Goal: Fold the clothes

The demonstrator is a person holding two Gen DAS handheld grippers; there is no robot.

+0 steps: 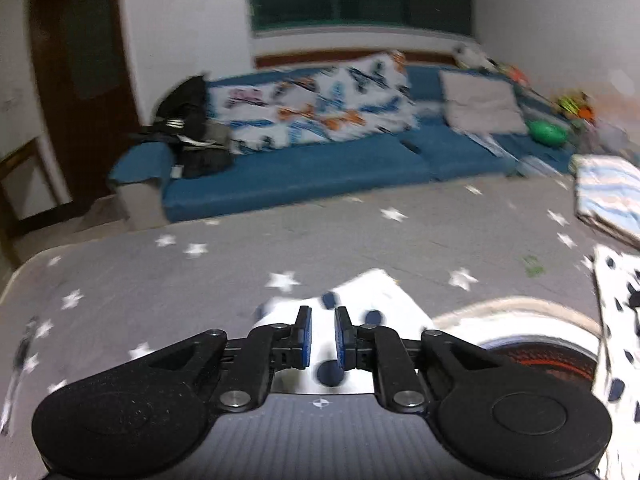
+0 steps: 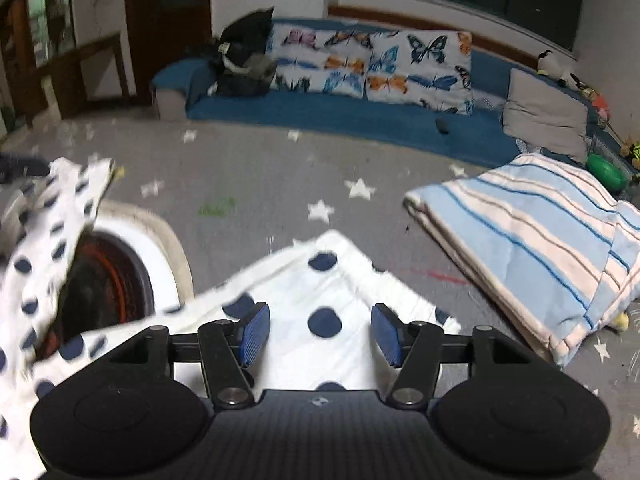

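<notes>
A white garment with navy polka dots (image 2: 320,276) lies on the grey star-patterned surface (image 2: 256,168). One of its corners points away from me, under my right gripper (image 2: 320,314). That gripper is open, its blue pads wide apart above the cloth and not pressing on it. Another part of the garment (image 2: 40,248) is raised at the left. In the left wrist view a corner of the dotted garment (image 1: 376,296) lies beneath my left gripper (image 1: 323,314). Its pads stand a narrow gap apart, with white cloth showing in the gap but no visible pinch.
A round object with a cream rim and a dark, red-ringed centre (image 2: 120,276) sits partly under the garment. A folded blue-and-white striped blanket (image 2: 540,240) lies to the right. A blue sofa (image 2: 340,116) with butterfly cushions, a black bag and toys runs along the back.
</notes>
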